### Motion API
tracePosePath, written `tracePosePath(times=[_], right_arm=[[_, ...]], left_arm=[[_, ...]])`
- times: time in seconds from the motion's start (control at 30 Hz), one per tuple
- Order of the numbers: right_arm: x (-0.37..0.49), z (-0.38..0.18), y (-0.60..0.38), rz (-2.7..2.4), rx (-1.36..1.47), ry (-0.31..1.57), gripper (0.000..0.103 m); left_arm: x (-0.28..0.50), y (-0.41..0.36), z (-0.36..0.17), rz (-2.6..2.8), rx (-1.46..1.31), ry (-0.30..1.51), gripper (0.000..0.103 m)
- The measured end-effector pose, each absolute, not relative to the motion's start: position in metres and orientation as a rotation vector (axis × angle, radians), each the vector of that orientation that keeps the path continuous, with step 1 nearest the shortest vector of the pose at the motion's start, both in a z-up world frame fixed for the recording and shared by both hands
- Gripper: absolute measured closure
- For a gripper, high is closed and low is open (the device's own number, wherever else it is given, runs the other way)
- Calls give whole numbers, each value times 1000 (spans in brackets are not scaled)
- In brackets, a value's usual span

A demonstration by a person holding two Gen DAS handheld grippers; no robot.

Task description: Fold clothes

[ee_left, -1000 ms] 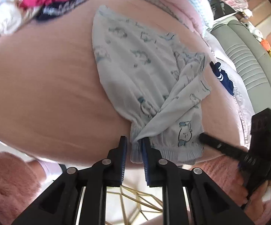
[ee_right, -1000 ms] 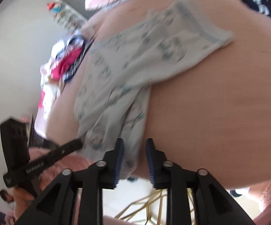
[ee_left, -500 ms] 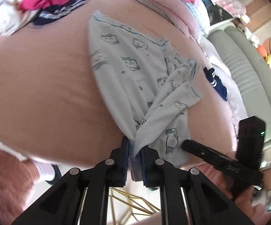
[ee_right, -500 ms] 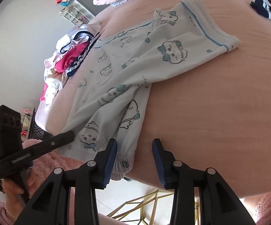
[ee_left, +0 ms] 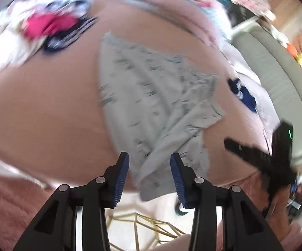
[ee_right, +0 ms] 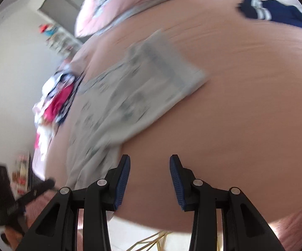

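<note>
The pale printed garment [ee_left: 151, 104] ran lengthwise away from the just-opened left gripper [ee_left: 150, 167], apparently released; the right gripper [ee_right: 149, 173], also parted and empty, stood beside it.

Bright daylight, heavy motion blur, fisheye-warped dark edges.

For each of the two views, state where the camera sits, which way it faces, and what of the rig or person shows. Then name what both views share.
Left wrist: sits behind the left gripper, looking down at the pale printed garment; the right gripper shows at right.
Right wrist: sits behind the right gripper, facing the pink surface; the left gripper shows at lower left.
Shared: garment, navy item, clothes pile.
</note>
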State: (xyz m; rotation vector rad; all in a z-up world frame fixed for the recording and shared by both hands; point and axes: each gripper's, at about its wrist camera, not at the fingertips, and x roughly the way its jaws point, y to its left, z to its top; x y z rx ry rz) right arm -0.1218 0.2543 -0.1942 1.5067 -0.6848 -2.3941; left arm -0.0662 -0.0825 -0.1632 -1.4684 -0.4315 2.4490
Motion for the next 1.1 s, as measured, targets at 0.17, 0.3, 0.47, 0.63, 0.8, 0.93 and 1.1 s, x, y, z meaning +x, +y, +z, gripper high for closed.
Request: tracePosePath(times=[0.17,0.3,0.47,0.63,0.8,0.93,1.1], right_arm=[[-156,-181,279,-2490,1501,-537,64],[-168,-189,298,-2526,1489,-576,64],[-154,-215,331,-2473,1467,-774,64],[-162,-203,347,-2552,1417,-697,64],[-172,-212,357,-2484,1458,-796,64],[-167,-211,346,-2486,1473,-743,64],[-162,-210,337,-2504,1493,-696,64]], left_arm=[[-117,-21,-158,2367,-1385,-255,65],[-158,35,-162,2307,-1367,-139,65],[-192,94,-185,2287,-1376,-43,65],[-209,137,-205,2260,-1382,62,65],[-219,162,-220,2282,-1397,193,68],[-227,151,-214,2326,-1404,160,98],[-223,100,-170,2367,-1312,-17,99]])
